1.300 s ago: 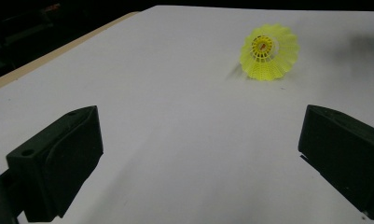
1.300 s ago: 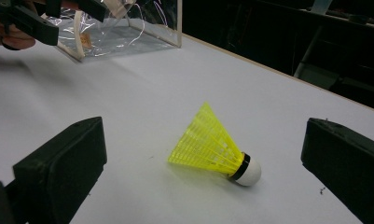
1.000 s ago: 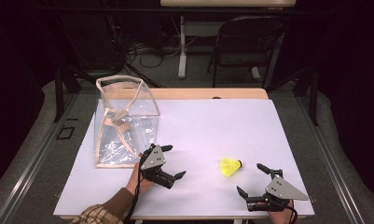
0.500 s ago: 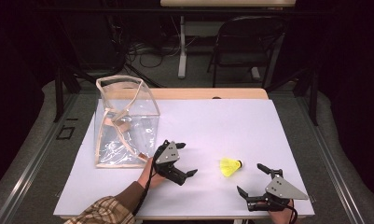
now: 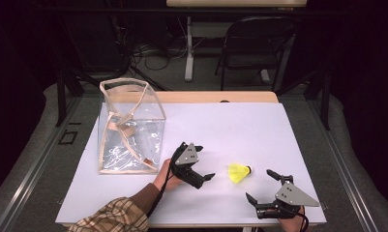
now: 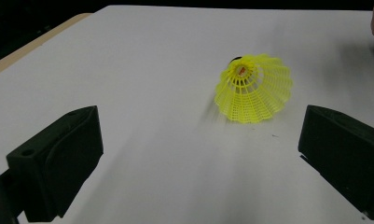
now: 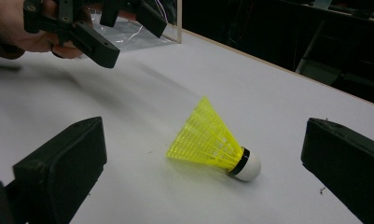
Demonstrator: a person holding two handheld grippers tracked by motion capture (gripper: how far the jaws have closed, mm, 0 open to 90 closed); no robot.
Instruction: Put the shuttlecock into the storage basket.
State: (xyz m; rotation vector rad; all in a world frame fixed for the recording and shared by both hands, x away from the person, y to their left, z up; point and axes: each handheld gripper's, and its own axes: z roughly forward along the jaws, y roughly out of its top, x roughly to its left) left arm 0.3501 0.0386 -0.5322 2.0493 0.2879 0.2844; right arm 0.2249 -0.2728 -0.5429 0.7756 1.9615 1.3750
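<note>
Shuttlecock [image 5: 239,172] lies on its side near the bench's [image 5: 230,125] front edge, between the wide-open, empty left gripper [image 5: 197,177] and right gripper [image 5: 261,192]; judged featherlight, skirt crushable, best gripped gently near the cork.

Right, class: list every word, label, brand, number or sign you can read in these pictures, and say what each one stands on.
No text can be read.
Shuttlecock: a small red mark inside the cone, near the cork, too small and blurred to read.
Clear bag: no print can be made out.
Left claw and right claw: no lettering visible.
</note>
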